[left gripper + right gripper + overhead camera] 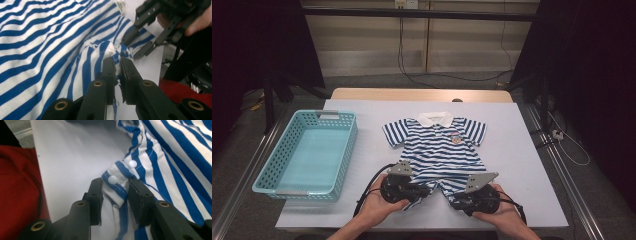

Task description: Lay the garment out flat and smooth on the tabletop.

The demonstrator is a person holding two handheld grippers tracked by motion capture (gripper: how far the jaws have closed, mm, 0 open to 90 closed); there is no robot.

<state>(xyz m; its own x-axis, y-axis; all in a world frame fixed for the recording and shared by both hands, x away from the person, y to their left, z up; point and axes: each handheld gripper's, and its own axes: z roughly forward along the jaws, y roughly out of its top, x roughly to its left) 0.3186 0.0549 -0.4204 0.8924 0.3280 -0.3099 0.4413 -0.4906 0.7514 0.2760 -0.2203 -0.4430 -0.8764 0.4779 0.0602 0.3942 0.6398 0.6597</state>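
Note:
A small blue-and-white striped romper point(437, 145) with a white collar lies flat on the white table cover point(522, 165), its legs toward me. My left gripper point(424, 192) point(117, 60) is shut on a bunched fold of the romper's point(50, 50) left leg hem. My right gripper point(454, 204) point(115, 185) stands open around the other leg's hem point(120, 192), which lies between the jaws next to two white snap buttons point(113, 179). In the left gripper view the right gripper point(131, 48) shows just beyond, at the cloth's edge.
A light blue plastic basket point(347, 145) stands on the table's left side. Bare white cover lies to the right of the romper and between it and the basket. Cables run across the floor behind the table.

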